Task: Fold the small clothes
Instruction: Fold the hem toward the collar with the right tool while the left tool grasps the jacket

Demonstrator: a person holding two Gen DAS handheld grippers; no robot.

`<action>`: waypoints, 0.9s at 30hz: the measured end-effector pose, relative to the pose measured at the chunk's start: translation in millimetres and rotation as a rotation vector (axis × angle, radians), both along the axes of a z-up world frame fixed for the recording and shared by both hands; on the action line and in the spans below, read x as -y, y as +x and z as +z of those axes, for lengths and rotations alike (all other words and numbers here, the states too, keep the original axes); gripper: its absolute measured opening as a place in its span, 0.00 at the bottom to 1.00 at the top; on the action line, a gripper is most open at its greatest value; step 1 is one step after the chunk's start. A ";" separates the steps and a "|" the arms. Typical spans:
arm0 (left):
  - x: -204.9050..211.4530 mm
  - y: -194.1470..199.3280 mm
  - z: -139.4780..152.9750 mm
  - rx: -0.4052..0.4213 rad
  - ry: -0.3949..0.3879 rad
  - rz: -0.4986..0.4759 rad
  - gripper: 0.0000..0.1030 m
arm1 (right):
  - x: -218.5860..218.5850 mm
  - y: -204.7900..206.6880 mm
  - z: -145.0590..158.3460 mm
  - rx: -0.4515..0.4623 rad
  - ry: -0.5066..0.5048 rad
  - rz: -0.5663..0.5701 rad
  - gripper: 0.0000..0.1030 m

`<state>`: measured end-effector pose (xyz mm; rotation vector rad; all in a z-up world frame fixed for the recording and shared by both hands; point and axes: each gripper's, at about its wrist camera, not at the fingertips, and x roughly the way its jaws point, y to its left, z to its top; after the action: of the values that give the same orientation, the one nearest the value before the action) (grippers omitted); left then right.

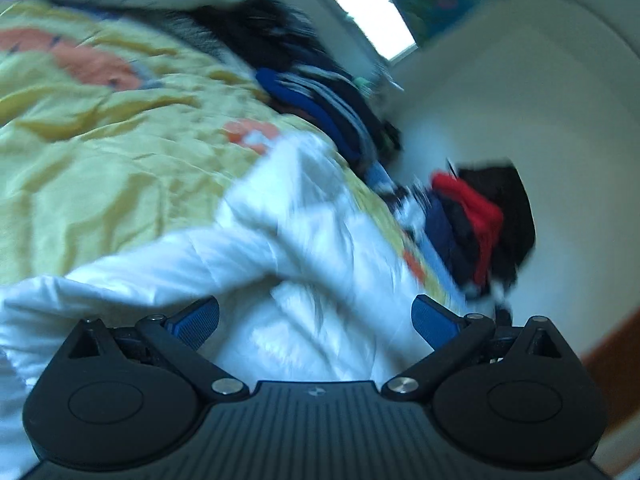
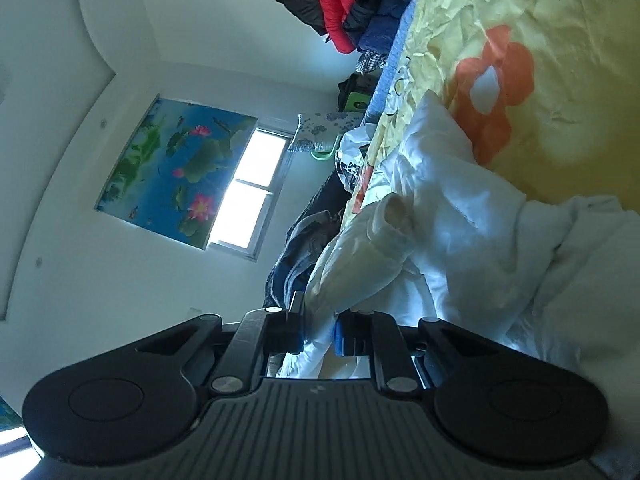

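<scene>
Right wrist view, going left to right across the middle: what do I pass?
Lotus poster → window → white garment clamped by the right gripper → yellow flowered bedspread.

Both the left gripper (image 1: 316,320) and the right gripper (image 2: 319,330) show matte black ribbed bodies along the lower frame, rounded side lobes, silver pivot screws, and blue textured finger pads (image 1: 194,322).

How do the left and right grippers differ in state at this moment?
The left gripper has its jaws spread wide, holding nothing; the right gripper is shut on the white garment. The left view is motion-blurred, the right sharp. Both are over the white garment on the yellow floral bedspread.
</scene>
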<state>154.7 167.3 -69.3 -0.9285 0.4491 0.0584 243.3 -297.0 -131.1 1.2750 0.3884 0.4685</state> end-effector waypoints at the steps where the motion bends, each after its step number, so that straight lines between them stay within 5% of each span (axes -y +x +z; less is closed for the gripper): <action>1: -4.2 3.3 2.8 0.000 -0.029 0.022 1.00 | 1.1 0.7 -1.0 0.000 0.013 -0.001 0.17; 10: 1.9 49.8 11.9 -0.187 0.101 0.109 0.98 | 8.8 -17.9 1.5 0.051 0.066 -0.006 0.17; 12: 5.6 56.7 10.6 -0.241 0.150 0.142 0.82 | 11.9 -21.7 10.5 0.089 0.020 -0.023 0.17; 14: 9.7 69.0 4.8 -0.331 0.216 0.136 0.52 | 10.8 -21.4 17.9 0.103 -0.041 -0.016 0.17; 19: 11.9 76.2 1.1 -0.344 0.341 0.125 0.38 | -7.7 -4.6 16.6 -0.020 -0.173 0.121 0.20; 20: 11.4 75.7 0.4 -0.339 0.353 0.112 0.38 | -8.9 -3.0 15.6 -0.028 -0.157 0.144 0.25; 23: 12.4 73.0 -1.1 -0.325 0.393 0.075 0.38 | -6.0 -4.9 15.7 0.009 -0.072 0.155 0.72; 26: 12.2 70.6 -2.9 -0.303 0.400 0.062 0.39 | -0.9 -7.3 14.1 0.025 -0.022 0.129 0.68; 27: 13.1 70.2 -3.1 -0.296 0.403 0.061 0.39 | -2.1 -7.7 12.8 0.016 -0.016 0.119 0.52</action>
<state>225.0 154.1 -72.4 -0.5366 0.6548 0.3335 235.6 -294.9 -118.2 1.2361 0.4550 0.5747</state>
